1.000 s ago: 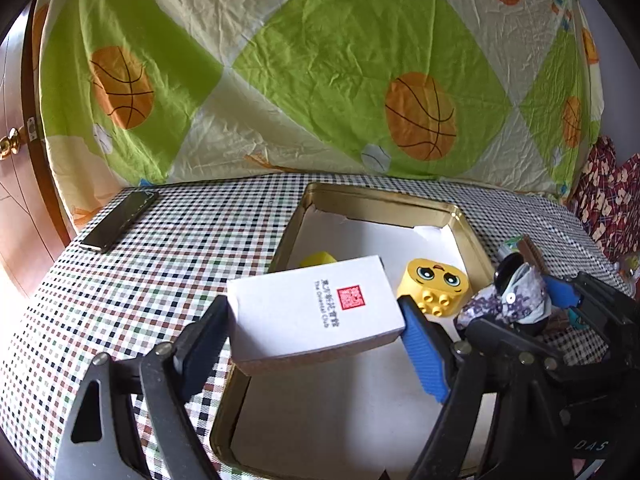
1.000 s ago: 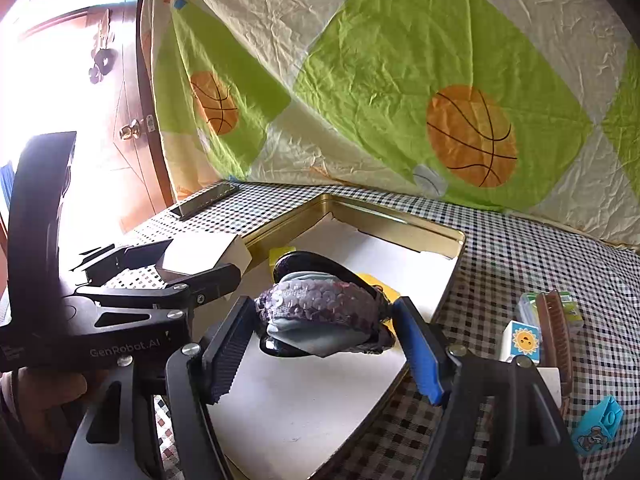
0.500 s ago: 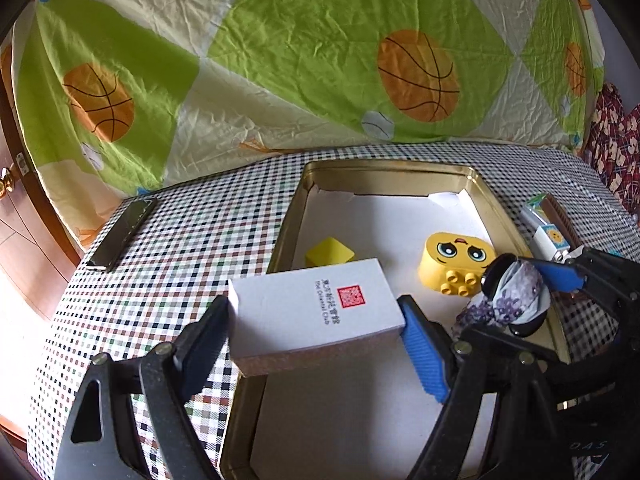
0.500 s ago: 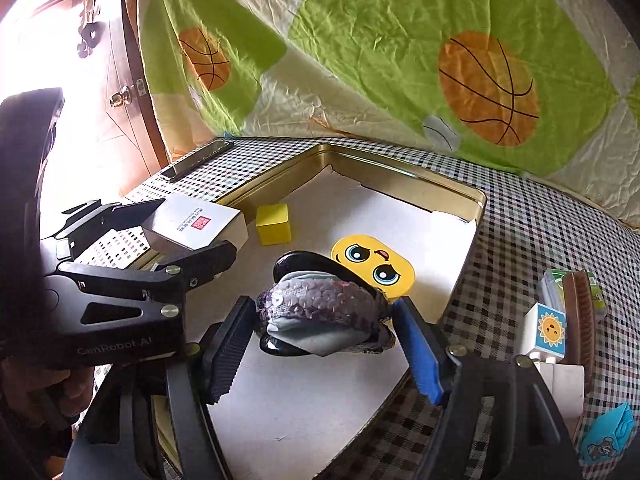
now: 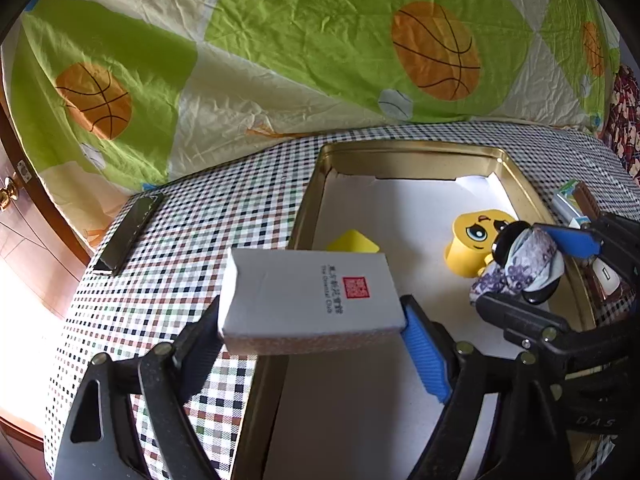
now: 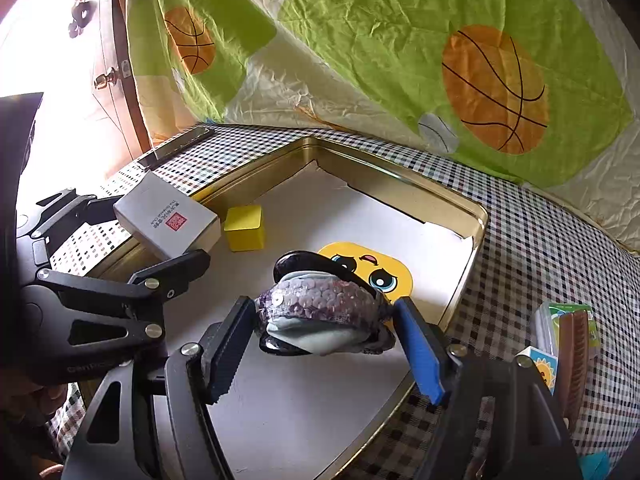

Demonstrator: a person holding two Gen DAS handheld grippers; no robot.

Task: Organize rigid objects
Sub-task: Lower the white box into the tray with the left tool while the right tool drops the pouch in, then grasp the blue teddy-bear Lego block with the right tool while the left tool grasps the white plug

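My left gripper [image 5: 310,336] is shut on a white box [image 5: 310,296] with a red stamp, held above the left rim of the gold tin tray [image 5: 400,148]. It also shows in the right wrist view [image 6: 168,220]. My right gripper [image 6: 324,336] is shut on a purple sequined hair clip [image 6: 320,308], held over the tray's white lining; the clip also shows in the left wrist view [image 5: 520,268]. Inside the tray [image 6: 476,216] sit a yellow cube [image 6: 244,228] and a yellow face block [image 6: 372,272], also seen in the left wrist view [image 5: 476,236].
A dark phone [image 5: 132,232] lies on the checked tablecloth [image 5: 224,208] at the far left. Small boxes and a brown comb [image 6: 568,344] lie right of the tray. A basketball-print sheet [image 5: 304,40] hangs behind. A wooden door [image 6: 108,76] stands at the left.
Both grippers have risen and tilted down over the tray, still holding their objects. The left gripper with the box has shifted left, toward the tray's left rim.
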